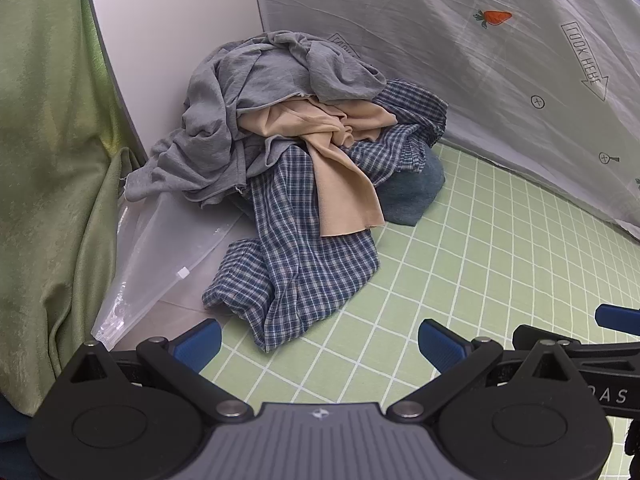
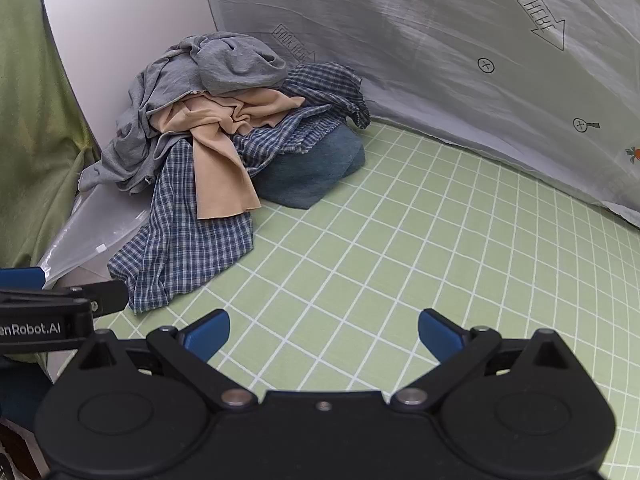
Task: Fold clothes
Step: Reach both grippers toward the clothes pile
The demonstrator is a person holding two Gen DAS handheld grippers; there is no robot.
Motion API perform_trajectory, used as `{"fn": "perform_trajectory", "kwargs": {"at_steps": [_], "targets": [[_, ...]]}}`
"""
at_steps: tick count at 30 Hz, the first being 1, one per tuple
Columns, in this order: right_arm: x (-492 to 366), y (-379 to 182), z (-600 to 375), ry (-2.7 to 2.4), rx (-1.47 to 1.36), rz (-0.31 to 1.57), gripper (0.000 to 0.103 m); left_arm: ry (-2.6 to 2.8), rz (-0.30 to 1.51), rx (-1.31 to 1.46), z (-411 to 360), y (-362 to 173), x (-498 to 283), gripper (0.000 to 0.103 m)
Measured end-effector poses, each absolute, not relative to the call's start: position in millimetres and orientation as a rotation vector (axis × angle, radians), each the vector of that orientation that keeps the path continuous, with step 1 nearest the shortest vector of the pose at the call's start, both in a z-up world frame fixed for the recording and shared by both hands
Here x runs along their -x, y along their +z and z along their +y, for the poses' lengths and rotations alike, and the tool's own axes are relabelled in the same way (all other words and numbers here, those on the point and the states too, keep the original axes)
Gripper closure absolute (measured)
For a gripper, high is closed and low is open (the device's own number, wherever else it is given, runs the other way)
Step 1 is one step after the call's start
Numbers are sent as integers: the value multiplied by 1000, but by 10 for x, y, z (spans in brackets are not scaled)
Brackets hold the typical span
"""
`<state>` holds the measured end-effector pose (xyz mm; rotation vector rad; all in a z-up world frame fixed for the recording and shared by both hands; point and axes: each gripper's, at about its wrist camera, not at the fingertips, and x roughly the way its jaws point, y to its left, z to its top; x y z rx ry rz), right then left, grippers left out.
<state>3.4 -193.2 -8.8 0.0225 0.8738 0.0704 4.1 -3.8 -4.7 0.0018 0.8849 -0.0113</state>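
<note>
Grippers both spread wide, empty — my left gripper and right gripper hover above the green checked cloth, clothes pile heaped in the far corner.

- Left gripper: black linkage arms, blue ribbed fingers, silver pivot screws, a grey ridged centre plate with a small white logo at 6 o'clock.
- Right gripper: all-black body, blue fingers, silver screws; the neighbouring gripper bears white lettering "onRobot.AI" at 9 o'clock.
</note>
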Motion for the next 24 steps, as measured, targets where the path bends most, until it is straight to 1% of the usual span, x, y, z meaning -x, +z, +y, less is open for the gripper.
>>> {"fn": "perform_trajectory", "kwargs": {"at_steps": [24], "targets": [[-21, -94, -1945, 70, -28, 881, 2, -12, 890, 0, -66, -38, -29, 0]]}}
